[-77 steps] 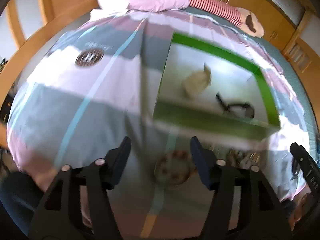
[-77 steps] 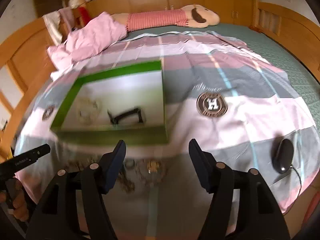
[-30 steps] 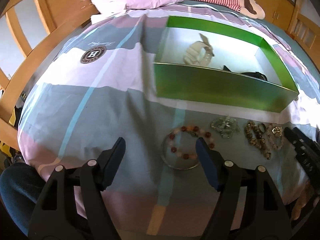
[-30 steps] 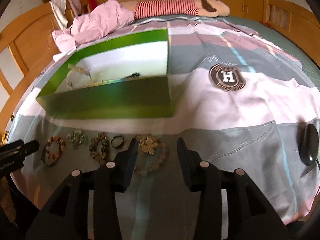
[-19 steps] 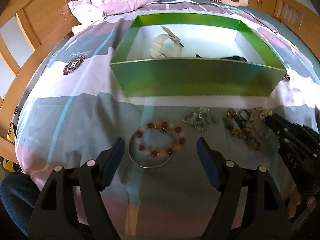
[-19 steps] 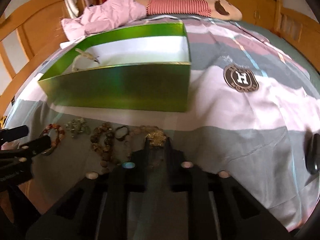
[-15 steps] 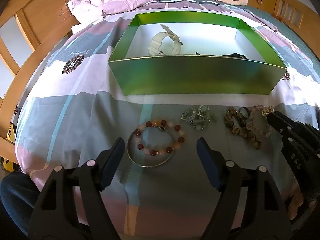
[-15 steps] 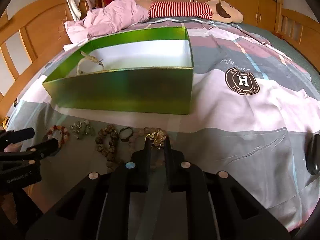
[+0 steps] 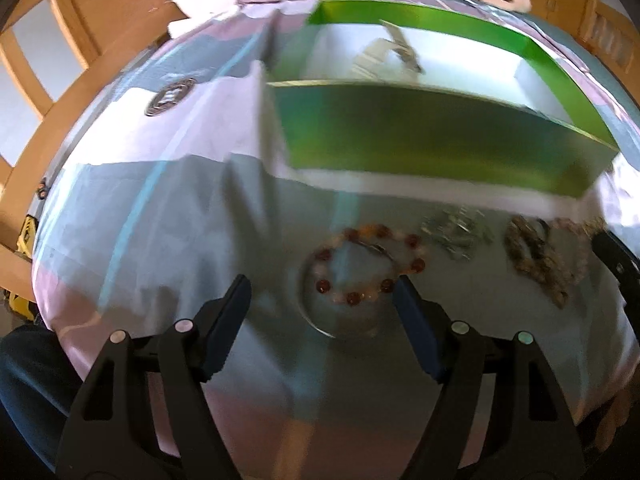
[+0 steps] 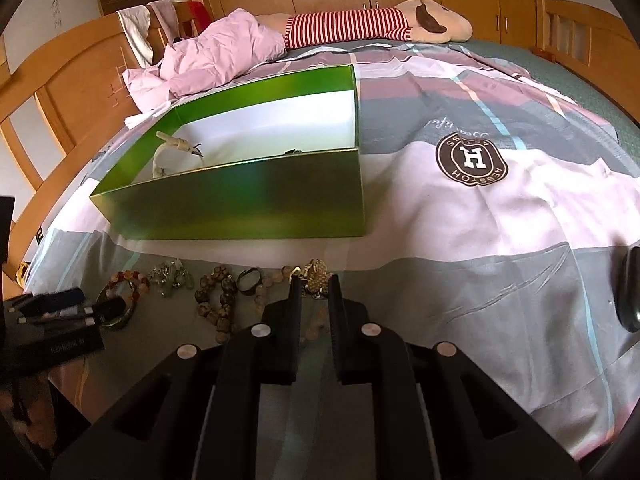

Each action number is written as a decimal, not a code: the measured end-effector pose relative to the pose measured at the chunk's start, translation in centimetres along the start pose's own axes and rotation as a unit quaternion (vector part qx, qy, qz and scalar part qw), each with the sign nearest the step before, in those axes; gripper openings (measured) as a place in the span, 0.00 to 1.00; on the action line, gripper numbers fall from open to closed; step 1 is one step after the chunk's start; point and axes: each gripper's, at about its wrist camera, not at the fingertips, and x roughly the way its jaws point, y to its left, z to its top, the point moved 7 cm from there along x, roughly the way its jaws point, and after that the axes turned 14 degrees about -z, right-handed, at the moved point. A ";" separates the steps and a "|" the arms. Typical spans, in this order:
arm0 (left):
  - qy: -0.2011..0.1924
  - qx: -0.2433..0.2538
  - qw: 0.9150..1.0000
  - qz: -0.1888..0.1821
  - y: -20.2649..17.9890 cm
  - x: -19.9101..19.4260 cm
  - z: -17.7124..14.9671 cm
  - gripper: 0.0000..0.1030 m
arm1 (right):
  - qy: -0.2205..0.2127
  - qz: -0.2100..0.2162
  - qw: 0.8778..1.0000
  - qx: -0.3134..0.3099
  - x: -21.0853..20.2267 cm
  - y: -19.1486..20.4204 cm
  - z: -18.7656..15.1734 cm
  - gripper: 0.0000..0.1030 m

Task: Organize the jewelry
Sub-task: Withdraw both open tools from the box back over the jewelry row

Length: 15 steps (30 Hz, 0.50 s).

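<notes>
A green box [image 10: 256, 200] [image 9: 432, 136] lies on the bed with a white watch [image 10: 172, 148] inside. In front of it lies a row of jewelry. My right gripper [image 10: 314, 282] is shut on a pink bead bracelet with a gold flower charm [image 10: 316, 272], which rests on the bedspread. My left gripper [image 9: 320, 296] is open around a red bead bracelet with a metal bangle [image 9: 360, 272]. A silver cluster [image 9: 456, 232], a brown bead bracelet [image 10: 218, 296] and a dark ring [image 10: 249, 279] lie between.
A patterned bedspread [image 10: 480, 240] covers the bed. A black mouse [image 10: 630, 292] lies at the right edge. A pink blanket [image 10: 216, 56] and a striped plush toy [image 10: 360, 24] lie at the far end. Wooden bed rails [image 9: 100, 40] run along the left.
My right gripper has closed on the gold flower charm bracelet. My left gripper has moved forward until its open fingers flank the red bead bracelet.
</notes>
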 end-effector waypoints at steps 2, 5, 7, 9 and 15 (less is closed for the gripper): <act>-0.006 -0.013 1.000 0.021 1.7 0.0 0.7 0.72 | 0.002 -0.001 1.000 0.002 0.1 -0.1 0.0 0.13; -0.014 -0.052 0.998 0.014 4.3 -0.5 1.5 0.72 | 0.001 -0.004 1.000 0.008 0.1 -0.4 0.0 0.13; -0.020 -0.069 0.997 0.007 5.4 -0.9 1.7 0.72 | -0.002 -0.007 1.000 0.013 0.1 -0.7 0.1 0.13; -0.022 -0.081 0.996 0.011 6.6 -1.1 1.8 0.72 | -0.005 -0.014 1.000 0.023 0.1 -1.2 0.3 0.13; -0.009 -0.104 0.995 0.001 7.4 -0.8 1.3 0.72 | 0.005 -0.023 0.998 0.054 0.6 -2.7 0.4 0.13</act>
